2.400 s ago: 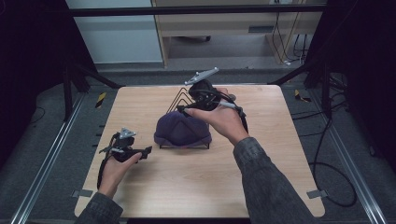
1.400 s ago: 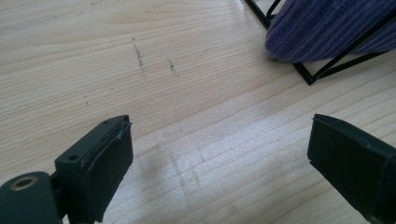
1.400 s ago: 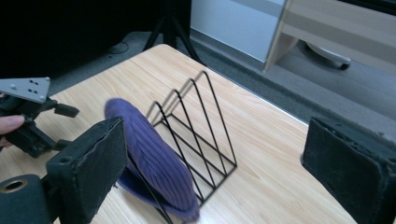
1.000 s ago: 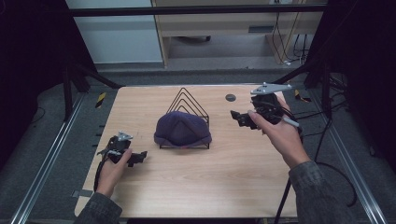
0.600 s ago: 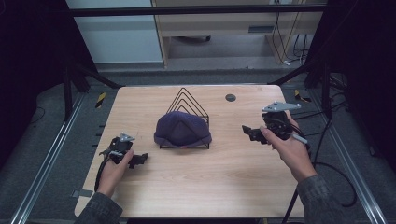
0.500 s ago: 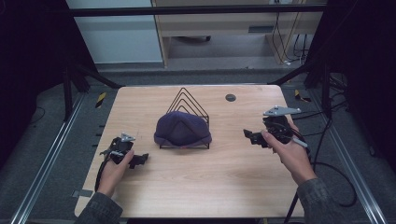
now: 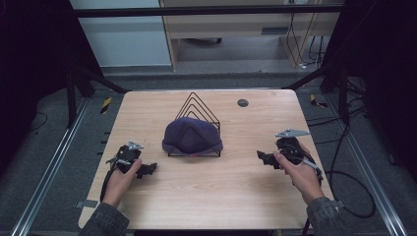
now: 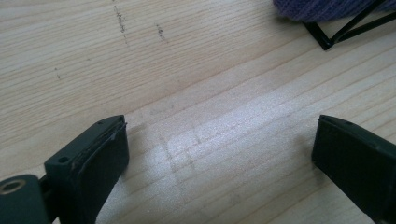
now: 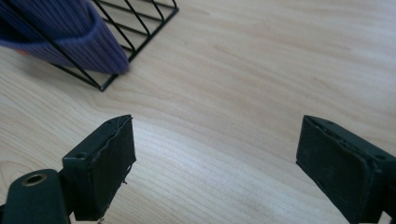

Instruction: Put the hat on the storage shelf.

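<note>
Resting low on the table, the left gripper and right gripper both hold their jaws wide apart and empty. Between them the purple beanie sits draped over the black wire rack. Any next reach should probably approach the beanie's rim without snagging the wires.

Left gripper low, held in left hand, jaws wide apart. Right gripper likewise gaping, gripped by right hand. Nothing held.
</note>
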